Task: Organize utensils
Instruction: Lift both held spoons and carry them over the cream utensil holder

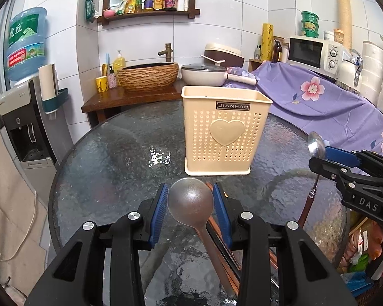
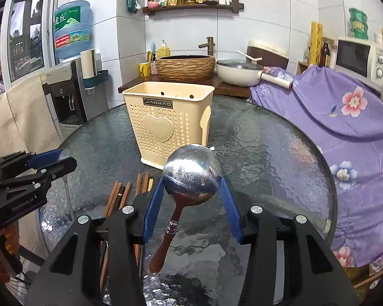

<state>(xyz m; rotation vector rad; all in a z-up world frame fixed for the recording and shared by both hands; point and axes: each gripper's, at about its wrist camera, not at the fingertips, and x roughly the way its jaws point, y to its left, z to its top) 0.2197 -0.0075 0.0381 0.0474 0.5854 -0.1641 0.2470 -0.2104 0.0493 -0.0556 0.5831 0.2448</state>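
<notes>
While each gripper clasps a spoon, holder (image 1: 223,130) ahead, chopsticks (image 2: 120,196) beside.

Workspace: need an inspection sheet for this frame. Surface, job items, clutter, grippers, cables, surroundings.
Surface: round textured glass table, wet-looking glare near the middle.
Job's things: cream perforated utensil holder upright on the table, nothing seen sticking out of it; brown spoon; steel spoon with wooden handle; chopsticks lying loose on the glass.
Clutter: nothing seen on the table beyond these.
Grippers: left gripper closed on the brown spoon's bowl; right gripper closed on the steel spoon's bowl, handle hanging down.
Cables: white cord at the left, off the table.
Surroundings: water dispenser, basin sink, pot, microwave, floral purple cloth.
</notes>
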